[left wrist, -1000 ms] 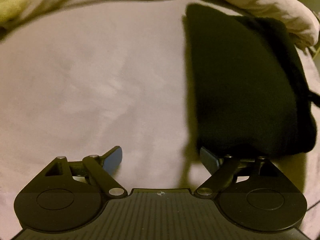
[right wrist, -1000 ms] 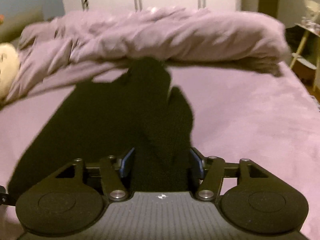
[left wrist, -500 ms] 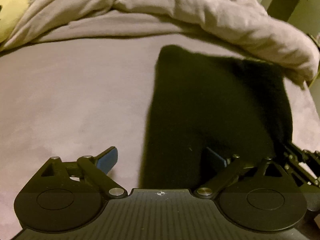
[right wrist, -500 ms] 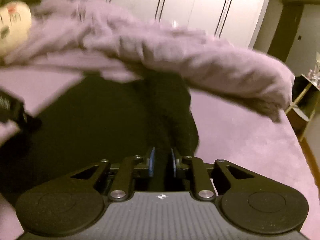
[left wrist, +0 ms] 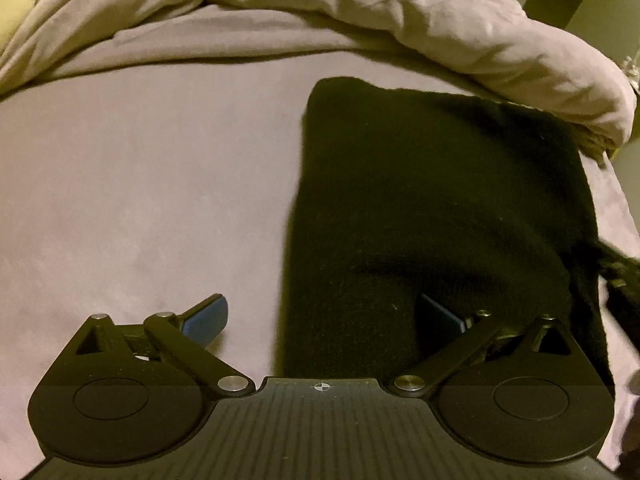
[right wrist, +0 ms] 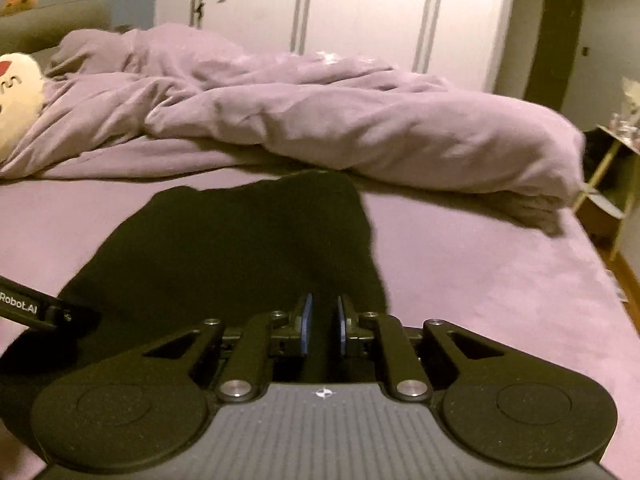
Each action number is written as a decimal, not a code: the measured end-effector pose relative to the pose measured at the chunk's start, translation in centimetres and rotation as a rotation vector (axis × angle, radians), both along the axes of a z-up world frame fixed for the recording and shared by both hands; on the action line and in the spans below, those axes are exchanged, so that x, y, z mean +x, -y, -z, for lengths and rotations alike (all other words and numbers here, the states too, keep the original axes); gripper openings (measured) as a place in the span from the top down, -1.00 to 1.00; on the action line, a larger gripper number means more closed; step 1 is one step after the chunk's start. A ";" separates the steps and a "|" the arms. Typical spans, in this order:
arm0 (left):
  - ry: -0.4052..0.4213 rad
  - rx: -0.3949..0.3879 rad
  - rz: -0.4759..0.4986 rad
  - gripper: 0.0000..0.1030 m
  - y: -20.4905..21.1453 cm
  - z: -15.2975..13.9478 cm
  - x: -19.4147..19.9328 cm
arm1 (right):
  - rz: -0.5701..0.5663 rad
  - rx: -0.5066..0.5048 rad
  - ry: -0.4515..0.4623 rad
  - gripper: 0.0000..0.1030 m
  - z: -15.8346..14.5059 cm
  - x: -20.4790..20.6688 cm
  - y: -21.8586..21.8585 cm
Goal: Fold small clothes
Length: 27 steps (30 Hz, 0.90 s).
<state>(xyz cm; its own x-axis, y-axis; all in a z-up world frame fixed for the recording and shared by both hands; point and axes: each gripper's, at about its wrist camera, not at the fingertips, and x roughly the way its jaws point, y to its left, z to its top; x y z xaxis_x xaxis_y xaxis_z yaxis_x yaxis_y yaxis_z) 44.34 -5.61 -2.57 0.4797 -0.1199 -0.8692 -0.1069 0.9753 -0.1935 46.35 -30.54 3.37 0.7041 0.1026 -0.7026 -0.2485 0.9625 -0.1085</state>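
Observation:
A black garment [left wrist: 432,208] lies flat on the purple bed sheet [left wrist: 140,184]; it also shows in the right wrist view [right wrist: 240,248]. My left gripper [left wrist: 320,316] is open wide over the garment's near left edge, with its left finger over the sheet and its right finger over the cloth. My right gripper [right wrist: 322,322] is shut on the garment's near right edge, with cloth pinched between the blue pads. The left tool shows at the left edge of the right wrist view [right wrist: 36,308].
A crumpled purple duvet [right wrist: 320,120] lies across the far side of the bed. A cream plush toy [right wrist: 16,96] sits at the far left. White wardrobe doors [right wrist: 360,12] stand behind. The bed's right edge and a small side table [right wrist: 616,148] are at the right.
My right gripper closed on the garment's edge and drew back and up. My left gripper shifted right and tilted up, so the garment's left edge now lies between its open fingers.

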 end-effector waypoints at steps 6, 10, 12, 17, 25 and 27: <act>-0.046 -0.091 -0.027 -1.00 -1.1 0.6 0.3 | -0.027 -0.055 -0.080 0.65 3.3 0.9 -0.3; -0.074 -0.159 -0.042 -1.00 -2.3 1.0 0.2 | 0.011 -0.001 -0.117 0.38 1.2 0.6 0.8; -0.089 -0.193 -0.052 -1.00 -2.8 1.2 0.1 | 0.031 0.045 -0.136 0.09 0.7 0.3 1.6; -0.098 -0.211 -0.050 -1.00 -3.1 1.2 0.0 | 0.111 0.162 -0.211 -0.33 1.0 -0.7 4.7; -0.124 -0.255 -0.061 -1.00 -3.6 1.3 0.5 | 0.220 0.405 -0.349 -0.63 3.8 1.4 7.9; -0.130 -0.279 -0.049 -1.00 -3.9 1.5 0.7 | 0.233 0.470 -0.382 -0.63 4.4 1.7 8.7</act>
<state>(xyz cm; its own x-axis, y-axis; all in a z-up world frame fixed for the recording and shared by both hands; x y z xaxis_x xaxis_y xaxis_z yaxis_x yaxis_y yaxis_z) 45.05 -1.72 -4.05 0.3780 -0.3424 -0.8602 -0.1935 0.8794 -0.4351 48.00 -39.23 -1.05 0.4543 0.3351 -0.8254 0.0350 0.9191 0.3924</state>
